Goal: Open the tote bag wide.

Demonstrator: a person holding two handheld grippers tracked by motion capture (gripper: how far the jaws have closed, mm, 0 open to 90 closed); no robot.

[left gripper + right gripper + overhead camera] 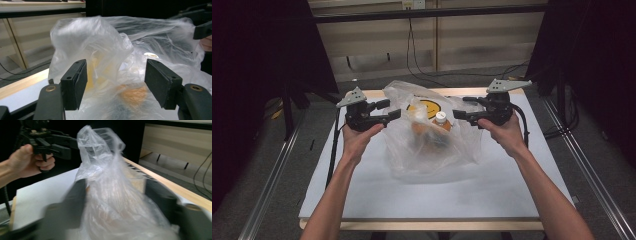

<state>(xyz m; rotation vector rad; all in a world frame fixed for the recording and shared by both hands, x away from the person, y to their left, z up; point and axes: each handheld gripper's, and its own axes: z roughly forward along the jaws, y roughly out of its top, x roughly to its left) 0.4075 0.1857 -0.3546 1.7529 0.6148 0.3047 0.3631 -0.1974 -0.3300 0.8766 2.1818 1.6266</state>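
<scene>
A clear plastic bag (432, 135) (bottle inside) sits between the left gripper (394, 109) and right gripper (460, 107), both released.

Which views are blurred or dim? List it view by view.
High view: sharp enough, dark at both sides, the white table lit evenly. Left gripper view: left claw crisp, the plastic bag slightly soft and bright. Right gripper view: right claw smeared by blur, the bag also soft, the person's left hand fairly clear.
</scene>
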